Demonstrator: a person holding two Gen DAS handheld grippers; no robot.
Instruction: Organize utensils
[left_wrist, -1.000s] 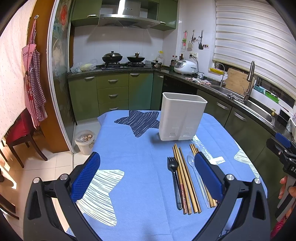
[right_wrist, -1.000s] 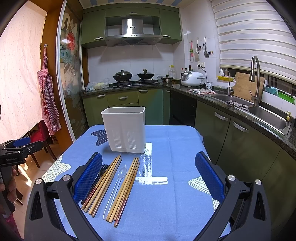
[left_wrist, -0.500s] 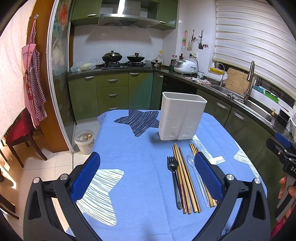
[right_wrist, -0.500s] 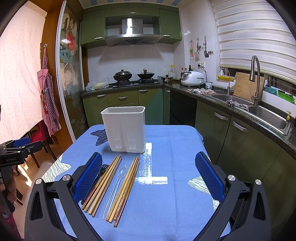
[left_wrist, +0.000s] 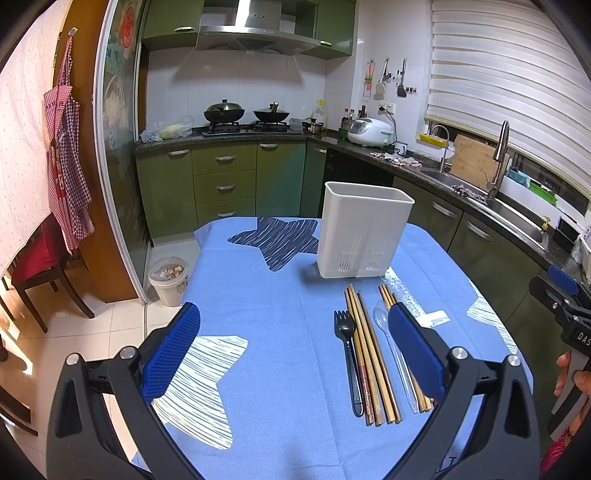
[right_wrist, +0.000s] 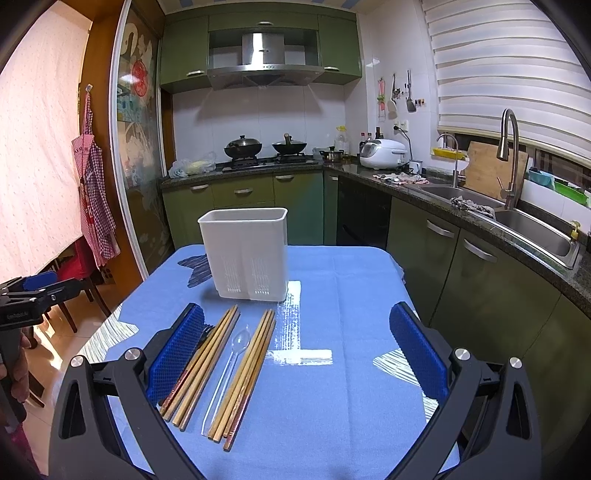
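Observation:
A white utensil holder (left_wrist: 364, 234) stands upright on the blue tablecloth (left_wrist: 266, 332); it also shows in the right wrist view (right_wrist: 247, 254). In front of it lie a black fork (left_wrist: 347, 347), two bundles of wooden chopsticks (left_wrist: 369, 354) and a clear plastic spoon (left_wrist: 384, 325). The right wrist view shows the chopsticks (right_wrist: 207, 362) and the spoon (right_wrist: 236, 350); the fork is mostly hidden behind the left finger. My left gripper (left_wrist: 295, 347) is open and empty, above the cloth left of the utensils. My right gripper (right_wrist: 295, 350) is open and empty, right of the utensils.
Green kitchen cabinets (left_wrist: 225, 184) and a counter with a sink (right_wrist: 532, 229) line the back and right. A small bin (left_wrist: 168, 275) and a red chair (left_wrist: 33, 258) stand on the floor left of the table.

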